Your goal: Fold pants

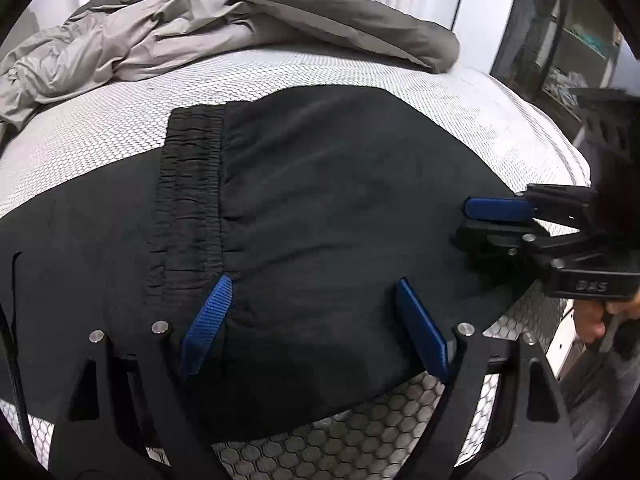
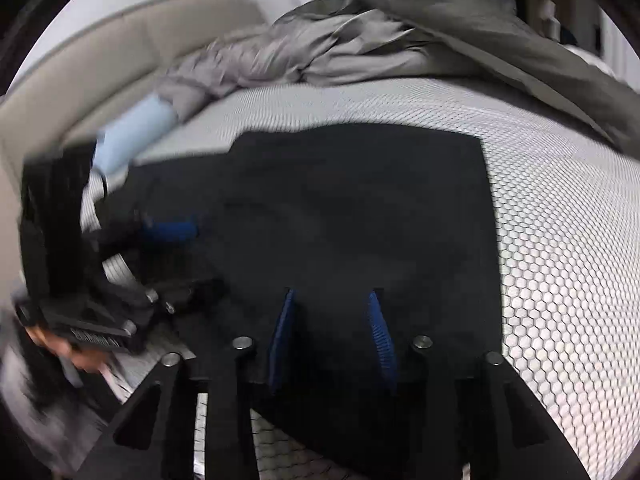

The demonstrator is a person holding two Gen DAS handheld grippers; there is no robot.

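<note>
Black pants (image 1: 320, 180) lie folded flat on a white honeycomb-patterned mattress (image 1: 100, 128), with the gathered waistband (image 1: 188, 200) left of centre. My left gripper (image 1: 314, 282) hovers over their near edge, open wide with nothing between its blue pads. At the pants' right edge is my right gripper (image 1: 464, 222), turned on its side. In the right wrist view the pants (image 2: 340, 200) spread ahead, and the right gripper (image 2: 332, 294) is open with a narrow gap and no pinched fabric. The left gripper (image 2: 192, 256) shows blurred at the left.
A crumpled grey duvet (image 1: 280, 12) is heaped at the far side of the mattress (image 2: 560, 220). A beige headboard (image 2: 120, 40) and a blurred light blue roll (image 2: 132, 136) lie far left. Shelving (image 1: 580, 40) stands beyond the right edge. A hand (image 1: 596, 320) holds the right gripper.
</note>
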